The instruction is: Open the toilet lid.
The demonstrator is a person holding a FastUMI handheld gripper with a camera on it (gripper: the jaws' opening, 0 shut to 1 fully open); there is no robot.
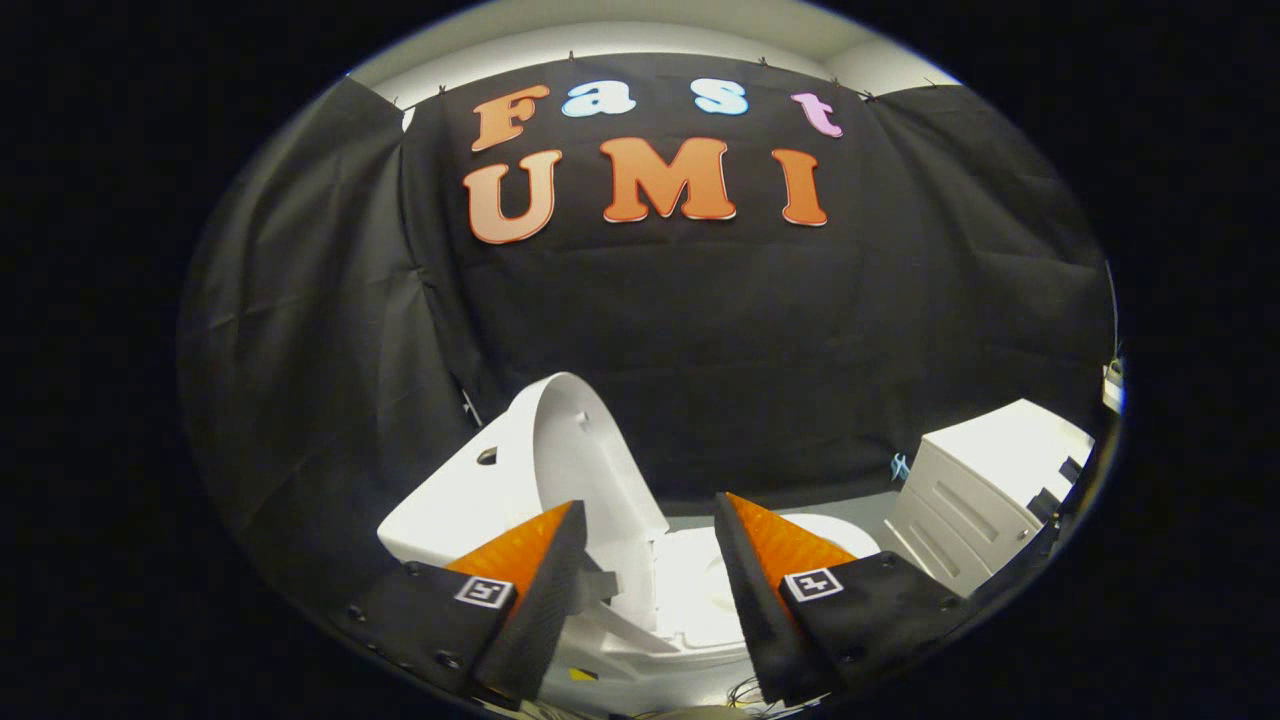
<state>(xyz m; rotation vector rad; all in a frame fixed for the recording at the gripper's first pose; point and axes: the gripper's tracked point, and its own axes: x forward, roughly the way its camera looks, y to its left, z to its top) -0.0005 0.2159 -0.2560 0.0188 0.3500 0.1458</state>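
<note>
Toilet lid (585, 450) is seen raised, standing nearly upright against the white tank (450, 490), so the opening is judged to be done or all but done. Nearest of all, the gripper (648, 515) is held above the toilet with its two orange-faced fingers (520, 550) spread wide apart; nothing is gripped between them, and no contact with the lid can be made out, though the left finger's tip is seen in front of the lid's lower edge and whether it touches cannot be told. Between the fingers and just below them, the white seat and bowl (700, 590) are seen, lit brightly. Just behind the left fingertip the lid rises, its inner face turned toward the bowl. To the right of the toilet and well apart from it, a white drawer cabinet (985, 490) is seen, and beyond the toilet the black cloth wall (750, 350) closes the booth. From here the chief risk is judged to be the lid falling forward again: if it is not leaned fully past its balance point against the tank, a brush from the left finger during withdrawal could tip it back onto the seat. A hard push rearward could also strain the hinge.
</note>
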